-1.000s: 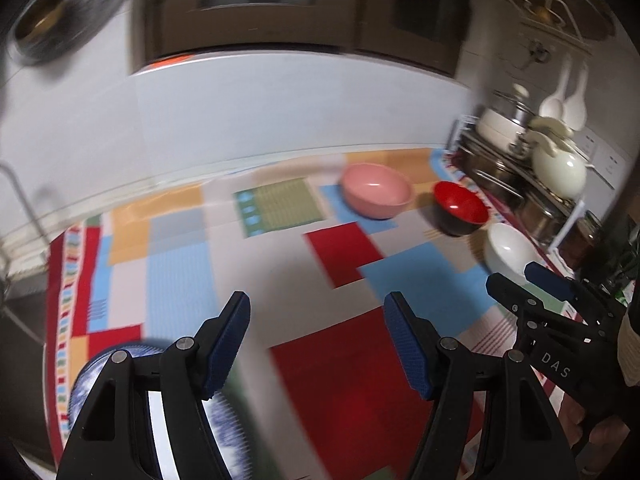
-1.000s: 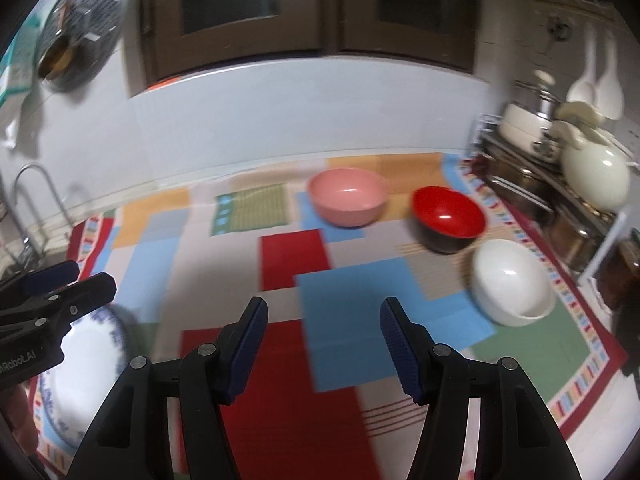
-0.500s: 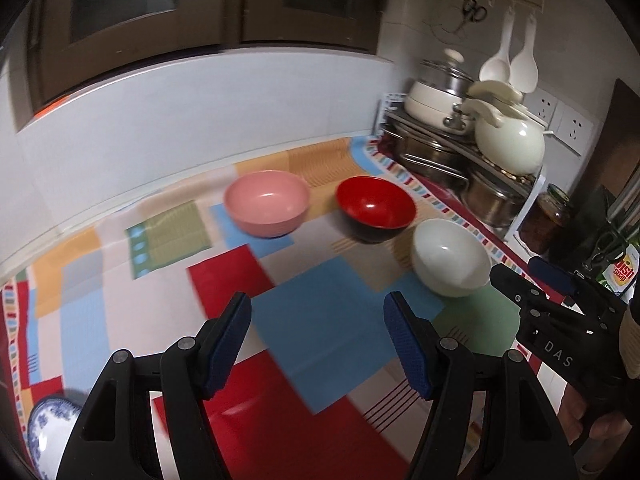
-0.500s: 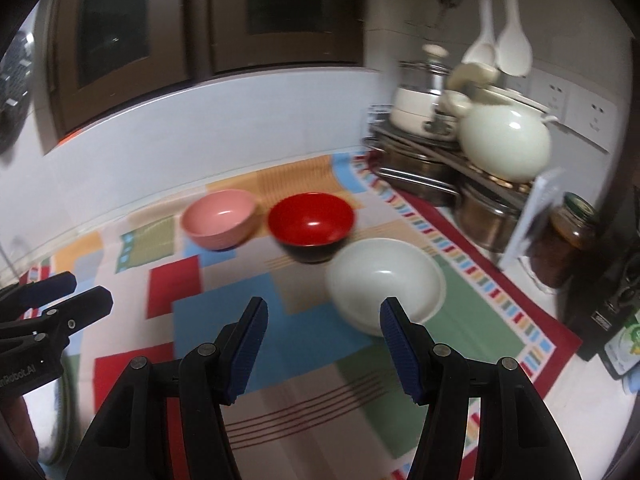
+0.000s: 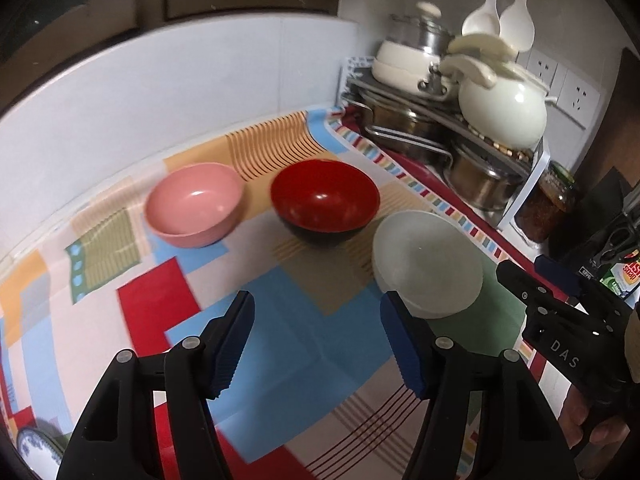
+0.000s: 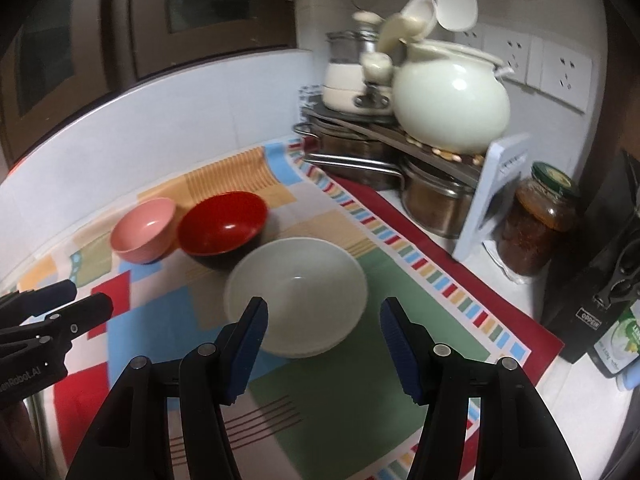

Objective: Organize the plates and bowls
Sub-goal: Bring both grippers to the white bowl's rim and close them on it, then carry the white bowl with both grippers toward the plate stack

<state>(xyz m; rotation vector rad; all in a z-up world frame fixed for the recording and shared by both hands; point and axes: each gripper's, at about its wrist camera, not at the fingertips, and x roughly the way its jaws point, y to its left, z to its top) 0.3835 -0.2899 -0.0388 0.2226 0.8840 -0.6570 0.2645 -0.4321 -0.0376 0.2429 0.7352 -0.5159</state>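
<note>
Three bowls stand in a row on the patchwork cloth (image 5: 280, 320): a pink bowl (image 5: 196, 204) (image 6: 144, 232), a red bowl with a black outside (image 5: 324, 200) (image 6: 222, 224), and a white bowl (image 5: 428, 264) (image 6: 296, 292). My left gripper (image 5: 318, 320) hovers over the blue patch in front of the red bowl; its jaws are closing with nothing between them. My right gripper (image 6: 324, 316) is open just in front of the white bowl and does not touch it. Each gripper shows in the other's view (image 5: 522, 266) (image 6: 90, 294). A blue-patterned plate (image 5: 36, 444) peeks in at the bottom left.
At the right a metal rack (image 5: 420, 120) holds steel pots and a cream pot (image 5: 502, 108) (image 6: 452, 100). A brown jar (image 6: 536, 224), a dish soap bottle (image 6: 620, 340) and a dark block stand at the counter's right end. White ladles hang above.
Both views have swung right along the counter. The plate has slid off to the left edge, and the three bowls have come closer. The white bowl now lies right before my right gripper.
</note>
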